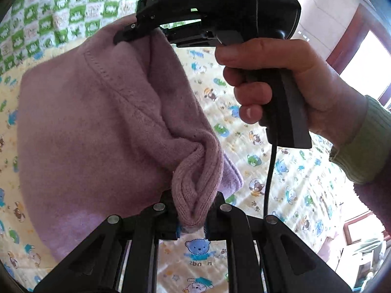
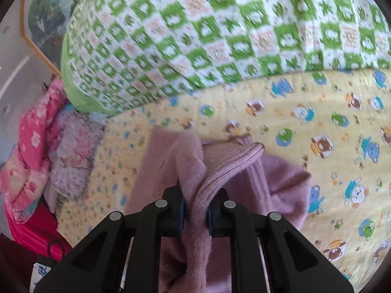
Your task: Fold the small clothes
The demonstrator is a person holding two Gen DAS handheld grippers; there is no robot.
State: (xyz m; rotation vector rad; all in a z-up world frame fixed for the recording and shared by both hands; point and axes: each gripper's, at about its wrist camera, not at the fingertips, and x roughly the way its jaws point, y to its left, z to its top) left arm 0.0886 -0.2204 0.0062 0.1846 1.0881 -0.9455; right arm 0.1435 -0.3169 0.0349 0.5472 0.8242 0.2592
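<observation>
Both grippers, L [image 1: 191, 222] + R [image 2: 195, 213], clamp purple garment [image 1: 85, 127] above bed sheet [image 1: 288, 183].

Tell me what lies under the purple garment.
Under the purple garment, pinched by both grippers, spreads the yellow cartoon-animal sheet. Whatever lies directly beneath the cloth is covered.

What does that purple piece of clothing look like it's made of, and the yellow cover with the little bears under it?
The purple garment looks like soft fleece or brushed knit: a fuzzy matte nap, with a ribbed knit cuff where the left gripper pinches it. The yellow sheet looks like printed quilted cotton, matte with a puckered surface; that is a guess.
</observation>
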